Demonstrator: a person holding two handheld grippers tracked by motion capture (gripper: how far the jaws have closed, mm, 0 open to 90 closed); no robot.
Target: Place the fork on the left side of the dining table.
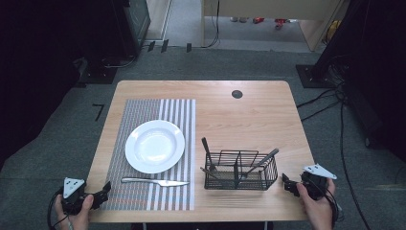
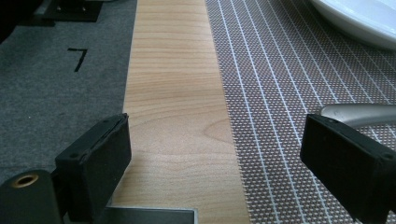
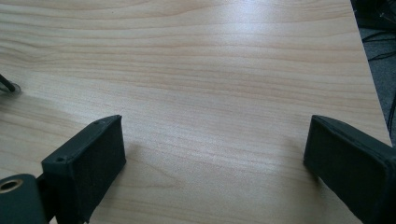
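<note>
High view: left gripper [image 1: 106, 188], jaws apart, sits at nine o'clock from the silver metal knife [image 1: 154, 181]; right gripper [image 1: 286, 183] gapes empty.

Overhead light even on my table [image 1: 249, 110]; room edges fall to near black. Soft glare on the plate [image 1: 154, 145]. High view slightly soft. My gripper views are sharp on the wood, with blurred jaws and faint shadows beneath.

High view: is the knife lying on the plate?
No, the knife lies on the striped placemat in front of the white plate, apart from it.
</note>
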